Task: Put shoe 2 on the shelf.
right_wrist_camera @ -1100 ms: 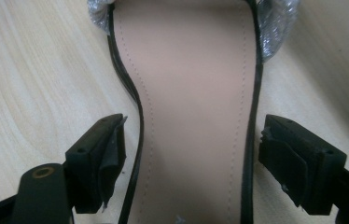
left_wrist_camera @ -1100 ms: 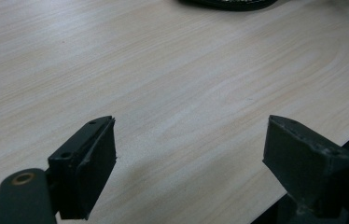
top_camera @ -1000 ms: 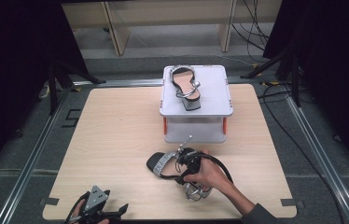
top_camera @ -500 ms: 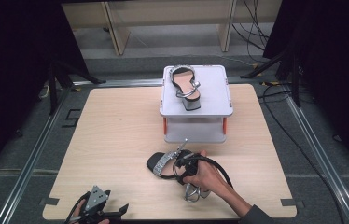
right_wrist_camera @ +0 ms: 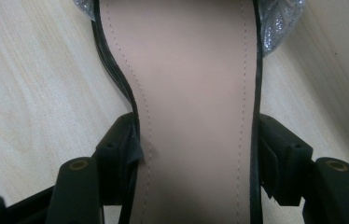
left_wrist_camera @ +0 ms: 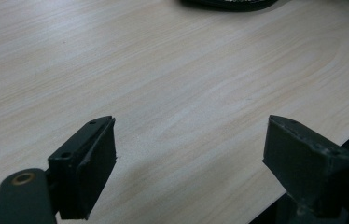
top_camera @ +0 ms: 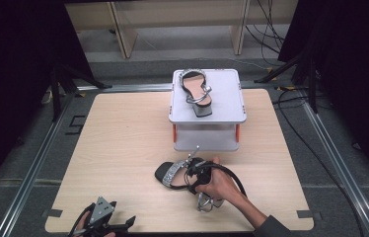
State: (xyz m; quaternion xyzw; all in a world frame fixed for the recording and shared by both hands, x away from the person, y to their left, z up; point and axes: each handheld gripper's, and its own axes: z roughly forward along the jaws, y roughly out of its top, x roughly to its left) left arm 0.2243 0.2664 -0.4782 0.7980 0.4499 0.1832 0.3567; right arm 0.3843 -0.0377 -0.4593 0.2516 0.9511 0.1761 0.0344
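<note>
Fingers (right_wrist_camera: pixel 196 154) closing on crosswise sandal (right_wrist_camera: pixel 196 93)

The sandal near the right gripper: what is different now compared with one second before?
The right gripper has just been closing its jaws; now both press the sides of the sandal at its narrow waist, so it has taken hold. The hand did not visibly shift. The sandal lies in the same place, as do the other sandal on the grey stand and the open left gripper.

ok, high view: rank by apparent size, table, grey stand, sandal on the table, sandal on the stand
1. table
2. grey stand
3. and 4. sandal on the table and sandal on the stand: look alike, and the former is partly hidden, so no ranking.
</note>
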